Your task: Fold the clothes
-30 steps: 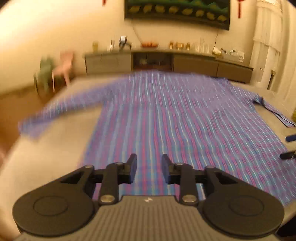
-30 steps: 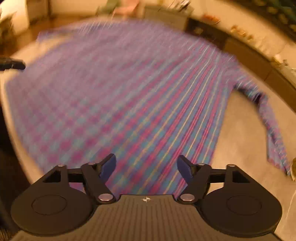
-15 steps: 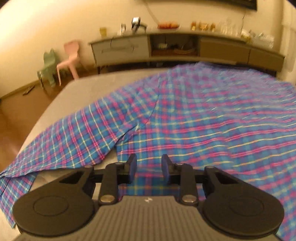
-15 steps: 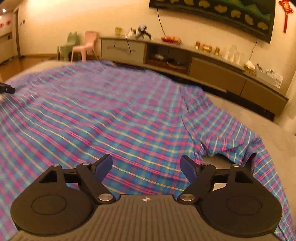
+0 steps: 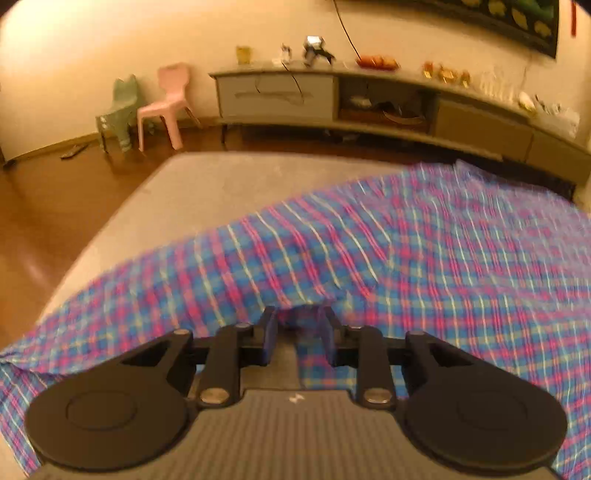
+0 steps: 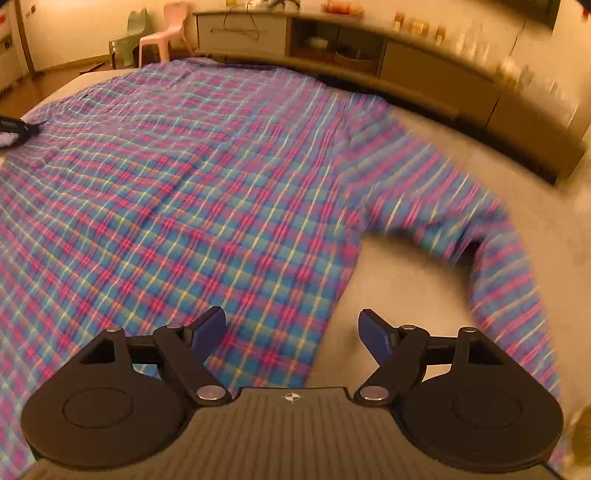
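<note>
while the blue-and-pink plaid cotton shirt (image 6: 192,192) is lying flat, no fold is showing. left gripper (image 5: 299,332) is closing around its armpit cloth; right gripper (image 6: 291,332) is hovering spread.

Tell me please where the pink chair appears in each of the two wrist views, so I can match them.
Left wrist view: pink chair upper left, by the wall, right of a green chair.
Right wrist view: pink chair at the top edge, left of centre.
Shared landmark: the long low cabinet right of the chair.

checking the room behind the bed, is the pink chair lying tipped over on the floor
No, the pink chair stands upright on its legs beside the green chair.
</note>
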`<state>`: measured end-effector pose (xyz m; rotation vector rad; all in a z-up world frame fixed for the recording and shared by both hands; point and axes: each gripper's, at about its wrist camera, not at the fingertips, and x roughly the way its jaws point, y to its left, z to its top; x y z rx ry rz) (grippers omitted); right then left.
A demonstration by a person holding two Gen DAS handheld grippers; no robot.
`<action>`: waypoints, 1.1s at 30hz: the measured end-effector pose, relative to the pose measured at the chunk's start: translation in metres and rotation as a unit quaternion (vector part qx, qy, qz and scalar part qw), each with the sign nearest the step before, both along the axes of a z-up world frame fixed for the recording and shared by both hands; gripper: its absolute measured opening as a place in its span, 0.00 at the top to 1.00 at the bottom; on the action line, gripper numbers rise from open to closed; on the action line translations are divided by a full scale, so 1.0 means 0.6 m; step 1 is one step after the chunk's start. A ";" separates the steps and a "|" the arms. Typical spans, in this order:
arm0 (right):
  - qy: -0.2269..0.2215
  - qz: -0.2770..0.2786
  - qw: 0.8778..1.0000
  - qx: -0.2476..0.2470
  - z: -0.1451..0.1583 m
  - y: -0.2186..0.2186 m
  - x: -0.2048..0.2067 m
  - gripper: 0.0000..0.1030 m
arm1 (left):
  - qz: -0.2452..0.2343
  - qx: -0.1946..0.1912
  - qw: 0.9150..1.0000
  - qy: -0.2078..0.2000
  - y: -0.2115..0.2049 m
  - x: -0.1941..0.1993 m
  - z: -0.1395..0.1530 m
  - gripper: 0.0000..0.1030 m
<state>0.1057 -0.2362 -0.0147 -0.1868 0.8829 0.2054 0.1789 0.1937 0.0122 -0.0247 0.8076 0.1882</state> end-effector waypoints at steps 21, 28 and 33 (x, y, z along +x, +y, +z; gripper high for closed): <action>-0.053 -0.242 0.969 0.012 0.045 -0.231 -0.086 0.08 | -0.046 0.003 0.999 -0.022 -0.091 -0.028 0.048 0.65; 0.004 -0.257 0.966 0.004 -0.009 -0.276 -0.068 0.15 | -0.099 -0.017 0.995 -0.021 -0.151 -0.058 0.046 0.65; 0.006 -0.254 0.967 0.027 -0.006 -0.276 -0.064 0.77 | -0.128 -0.008 0.991 -0.024 -0.184 -0.071 0.041 0.65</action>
